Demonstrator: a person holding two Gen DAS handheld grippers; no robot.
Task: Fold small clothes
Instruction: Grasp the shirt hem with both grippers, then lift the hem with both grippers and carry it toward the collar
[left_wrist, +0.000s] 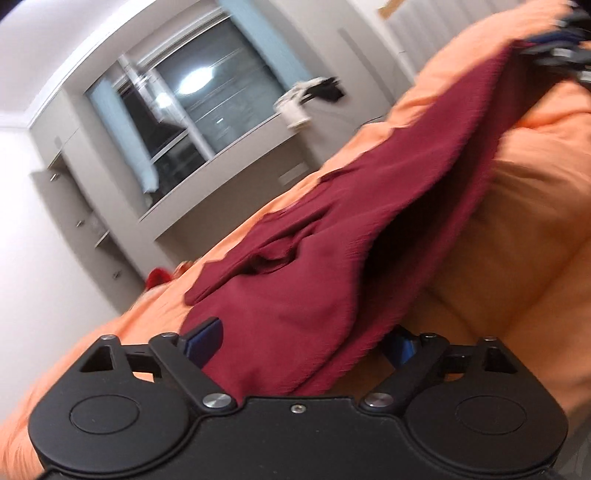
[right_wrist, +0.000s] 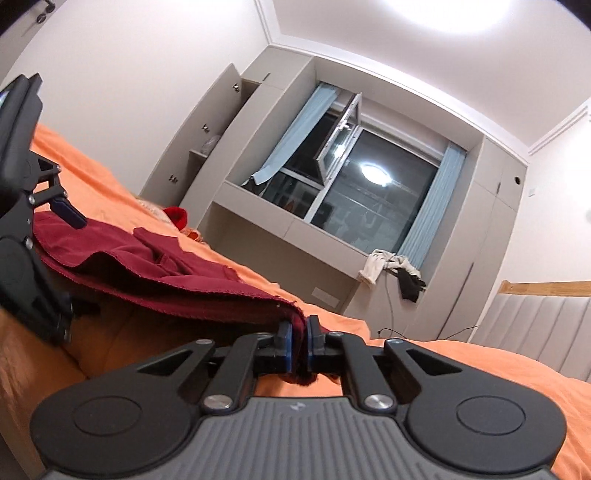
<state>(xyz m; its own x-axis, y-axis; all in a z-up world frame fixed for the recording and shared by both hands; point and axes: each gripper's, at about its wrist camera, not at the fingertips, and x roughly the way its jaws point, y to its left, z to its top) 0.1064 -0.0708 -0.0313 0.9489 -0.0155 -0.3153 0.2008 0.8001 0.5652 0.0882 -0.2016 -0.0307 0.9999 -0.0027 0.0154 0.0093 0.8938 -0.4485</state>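
A dark red garment (left_wrist: 332, 236) lies stretched over the orange bedspread (left_wrist: 535, 192). My left gripper (left_wrist: 304, 341) stands wide, and the garment's near edge hangs loose between its blue fingers (left_wrist: 207, 338), which do not press on it. In the right wrist view my right gripper (right_wrist: 299, 334) is shut on a corner of the garment (right_wrist: 192, 273), which it holds lifted off the bed. In that view the left gripper (right_wrist: 68, 262) sits at the garment's far end. The right gripper (left_wrist: 561, 51) shows blurred at the top right of the left wrist view.
A small red item (right_wrist: 177, 216) lies at the far edge of the bed. Grey cabinets frame a window (right_wrist: 369, 192), and clothes (right_wrist: 391, 269) hang over its sill. A padded headboard (right_wrist: 535, 325) stands at the right.
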